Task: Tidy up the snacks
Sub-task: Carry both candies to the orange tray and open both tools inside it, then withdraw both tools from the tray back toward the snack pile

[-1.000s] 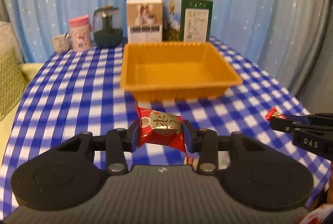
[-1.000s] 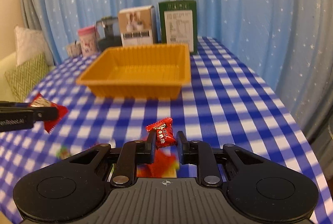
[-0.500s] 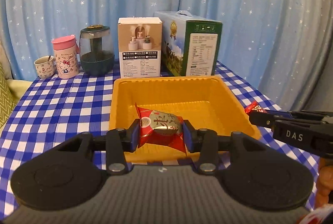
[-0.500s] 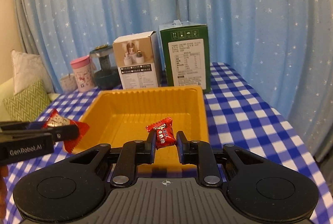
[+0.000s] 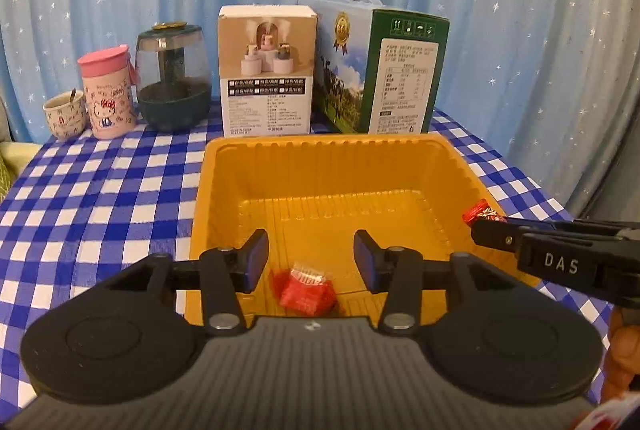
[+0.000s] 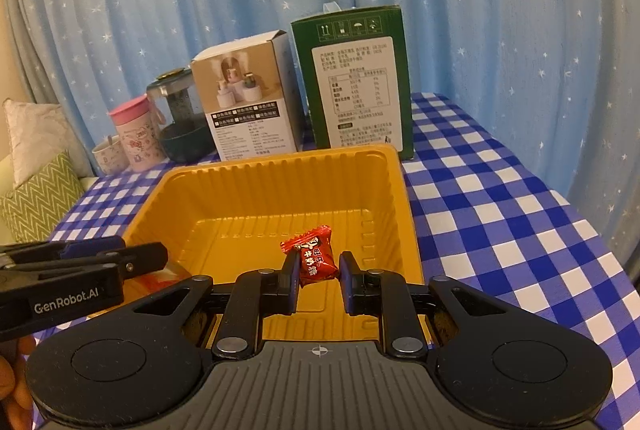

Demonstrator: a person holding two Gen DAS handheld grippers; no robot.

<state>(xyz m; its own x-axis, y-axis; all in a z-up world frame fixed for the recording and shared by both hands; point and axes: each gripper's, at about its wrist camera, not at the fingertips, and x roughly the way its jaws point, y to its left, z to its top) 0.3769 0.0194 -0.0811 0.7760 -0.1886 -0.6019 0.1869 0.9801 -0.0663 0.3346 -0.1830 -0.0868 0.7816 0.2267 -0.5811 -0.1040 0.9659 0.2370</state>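
Starry blue curtains hang behind my checked table [image 5: 100, 198], where the orange tray [image 5: 336, 154] sits. My left hand-held gripper [image 5: 311, 257] is opening, jaws clear of the red candy [image 5: 306, 290] lying in the tray. My right hand-held gripper [image 6: 319, 272] is clenched on a second candy [image 6: 314, 256], over the tray.

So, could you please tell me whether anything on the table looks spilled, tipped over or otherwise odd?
Nothing stands out. The cup, pink tumbler, dark jar and both boxes stand upright behind the orange tray. One red candy lies in the tray under the opening left claw; the right claw grips another candy above it.
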